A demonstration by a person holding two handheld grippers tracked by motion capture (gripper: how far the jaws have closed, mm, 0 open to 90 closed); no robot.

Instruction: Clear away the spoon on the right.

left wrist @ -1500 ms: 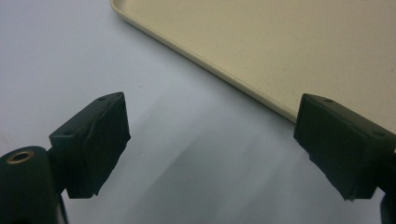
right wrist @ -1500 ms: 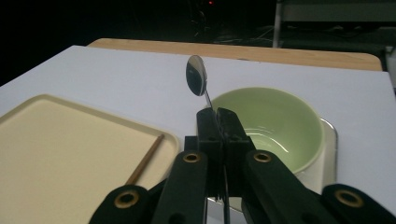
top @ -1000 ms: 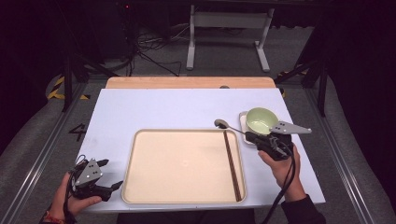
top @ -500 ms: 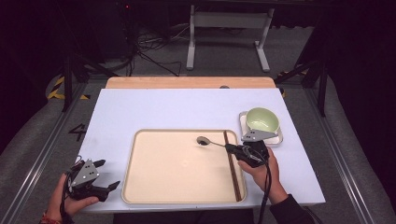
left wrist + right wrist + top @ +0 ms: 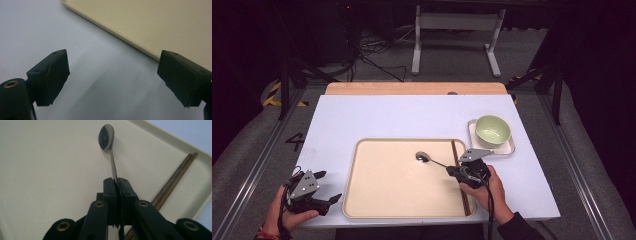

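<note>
Spreading across most of the view from above, the pale table [image 5: 377, 120] carries a cream tray [image 5: 382, 200] at its near middle, and beyond the tray's right edge a green bowl [image 5: 493, 131] sits on a small white dish [image 5: 510, 148]. Inside the tray, a pair of brown chopsticks [image 5: 460, 177] lies along the right rim. The right gripper [image 5: 456, 171] hangs over that rim with its jaws clamped on the handle of a metal spoon [image 5: 426, 158], though they have just begun to ease apart with the handle between them. In the right gripper view the spoon [image 5: 107, 135] runs straight out from the jaws, bowl end farthest away and resting on or just above the tray floor; from above, its long axis points left and slightly away from the person, toward the tray's middle. So the spoon lies directly ahead of the right gripper, well apart from the left gripper [image 5: 332, 200], which idles with jaws wide and empty just outside the tray's left rim. The coming move looks like letting go, then drawing back along the handle.
</note>
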